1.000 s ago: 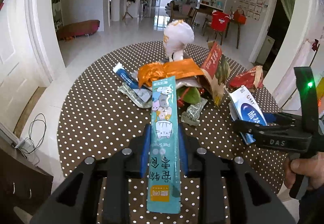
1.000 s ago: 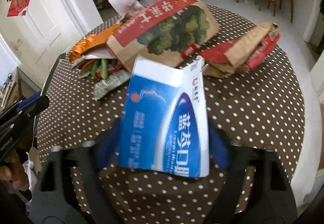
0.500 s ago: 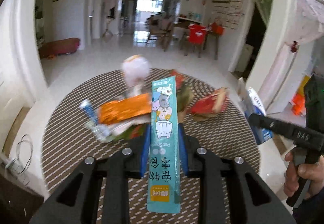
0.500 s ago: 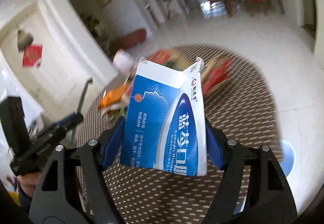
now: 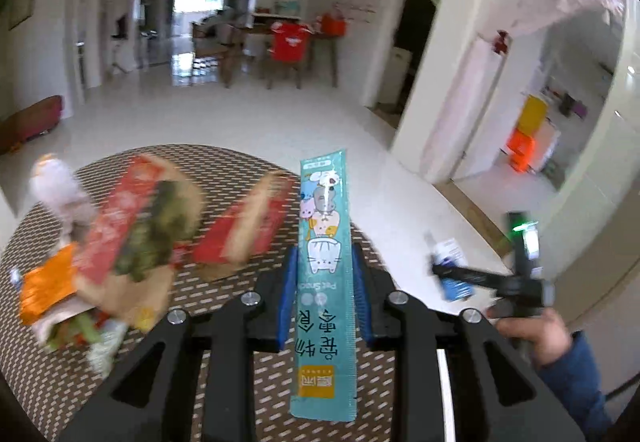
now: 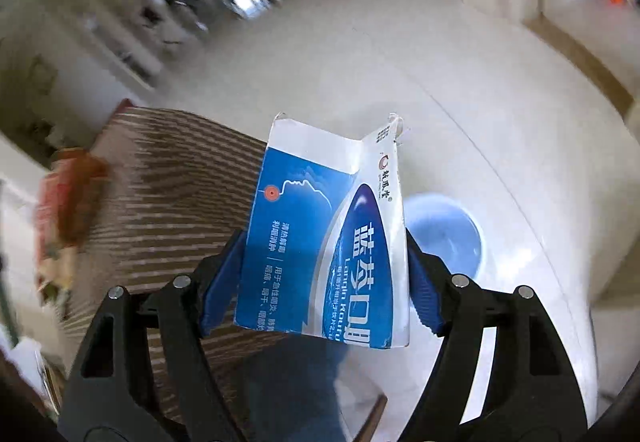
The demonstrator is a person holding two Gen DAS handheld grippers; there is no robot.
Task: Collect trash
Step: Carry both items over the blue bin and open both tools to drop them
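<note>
The left gripper (image 5: 323, 284) pinches a long teal snack packet (image 5: 326, 282) between its blue jaws, the packet standing up along the jaws above the near edge of the round dotted table (image 5: 240, 374). The right gripper (image 6: 324, 282) clamps a flattened blue-and-white carton (image 6: 320, 242) across its width, jaws spread wide and pressed on the carton's two edges; it hangs past the table's rim, over the white floor (image 6: 460, 102). Beyond the carton, on the floor beside the table, sits a round blue bin (image 6: 448, 238), partly hidden by the carton. From the left camera, the right gripper also shows off the table's right side, held by a hand (image 5: 536, 330) in a blue sleeve (image 5: 576, 394). On the table's far side lie more wrappers, blurred: a red-and-brown paper bag (image 5: 140, 234), a smaller red bag (image 5: 248, 226), an orange wrapper (image 5: 48, 286), and what seems to be a knotted white plastic bag (image 5: 56, 190).
</note>
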